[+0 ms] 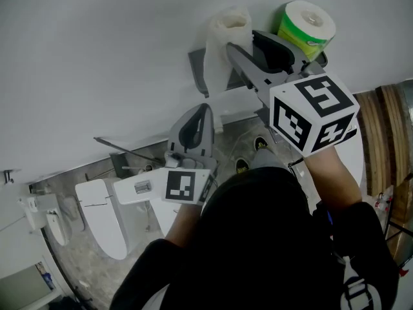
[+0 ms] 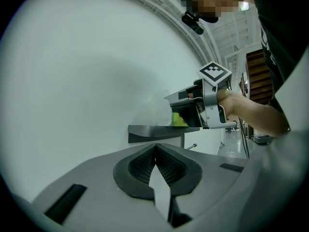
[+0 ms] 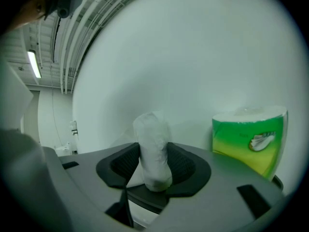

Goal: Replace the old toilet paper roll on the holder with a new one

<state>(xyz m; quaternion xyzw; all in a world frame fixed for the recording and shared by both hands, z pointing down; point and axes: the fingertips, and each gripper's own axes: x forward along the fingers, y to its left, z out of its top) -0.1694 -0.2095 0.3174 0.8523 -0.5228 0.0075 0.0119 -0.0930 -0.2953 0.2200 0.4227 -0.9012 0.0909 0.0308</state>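
Two rolls: one white roll point(image 1: 227, 44), one green-wrapped roll point(image 1: 308, 26).

White roll point(image 3: 153, 151) (squashed) upright, green-wrapped roll point(image 3: 247, 139) near

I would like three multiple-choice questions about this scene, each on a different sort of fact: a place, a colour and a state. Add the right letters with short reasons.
1. Where does the wrapped roll stand? A on the wall shelf; B on the floor; C on a chair.
2. What colour is its wrapper? A blue; B green; C red.
3. How is the right claw? A open and empty; B closed on the white roll; C out of view.
Answers: 1 A, it rests on top of the shelf; 2 B, the wrapper is bright green; 3 B, its pads press the white roll's sides.
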